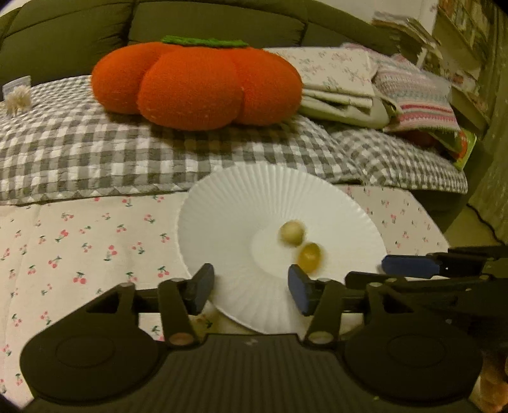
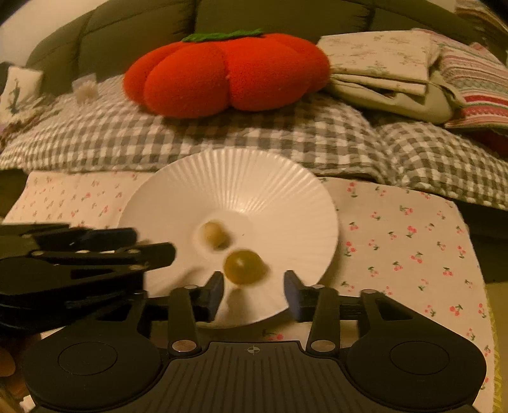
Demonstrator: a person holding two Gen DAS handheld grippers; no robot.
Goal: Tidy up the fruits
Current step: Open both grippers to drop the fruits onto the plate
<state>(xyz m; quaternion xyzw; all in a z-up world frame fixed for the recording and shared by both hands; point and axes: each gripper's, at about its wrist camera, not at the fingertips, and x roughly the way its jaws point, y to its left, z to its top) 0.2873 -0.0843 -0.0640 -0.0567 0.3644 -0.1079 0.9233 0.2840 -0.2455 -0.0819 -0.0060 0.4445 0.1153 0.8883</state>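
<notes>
Two grapes (image 1: 300, 246) touch at the plate's (image 1: 228, 203) centre. The left gripper (image 1: 250, 287) gapes over its near rim; the right gripper (image 1: 412, 267) crosses its right edge.

A home bedroom or living area: a cherry-print quilt (image 1: 79, 241), gingham blanket (image 1: 95, 152), tomato-shaped cushion (image 1: 193, 82), folded linens (image 1: 343, 82) and dark upholstered backrest (image 1: 206, 22).

Both grapes (image 2: 245, 266) motion-blurred
</notes>
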